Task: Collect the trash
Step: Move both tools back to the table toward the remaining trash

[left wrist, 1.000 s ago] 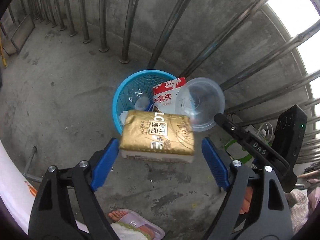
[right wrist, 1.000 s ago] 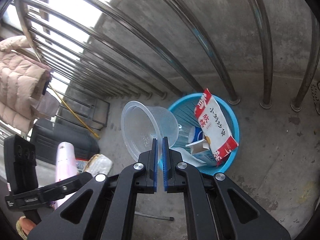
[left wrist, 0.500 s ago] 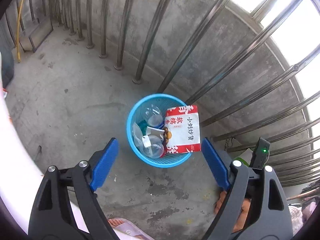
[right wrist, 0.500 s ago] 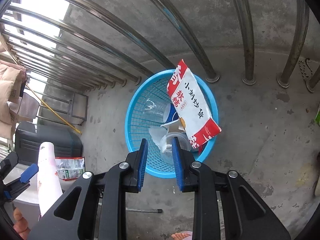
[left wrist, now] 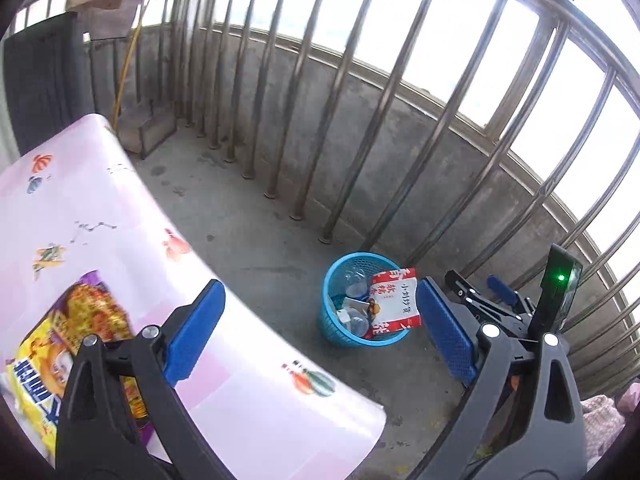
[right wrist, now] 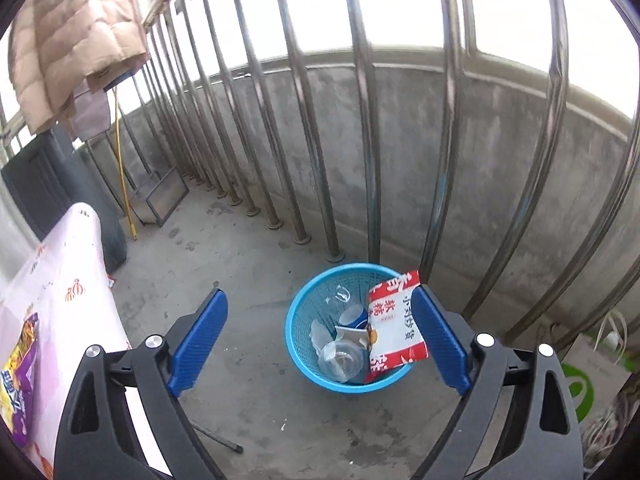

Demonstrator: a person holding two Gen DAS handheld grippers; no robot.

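Observation:
A blue mesh trash basket (left wrist: 335,280) (right wrist: 304,304) stands on the concrete floor by the railing. It holds a red-and-white snack bag (left wrist: 394,300) (right wrist: 394,324), a clear plastic cup (right wrist: 342,358) and other scraps. My left gripper (left wrist: 320,332) is open and empty, raised over the table edge. My right gripper (right wrist: 320,336) is open and empty, above and in front of the basket; it also shows in the left wrist view (left wrist: 486,292). A yellow-and-purple snack bag (left wrist: 60,356) (right wrist: 18,376) lies on the table.
A table with a pink printed cloth (left wrist: 120,240) (right wrist: 72,280) fills the left. Steel railing bars (right wrist: 368,120) and a low concrete wall stand behind the basket. A beige jacket (right wrist: 72,28) hangs on the rail. A white-and-green bag (right wrist: 580,384) sits at right.
The gold box fell from my left gripper and the clear cup from my right into the basket. Both grippers opened wide, lifted and drew back; the table has come into view.

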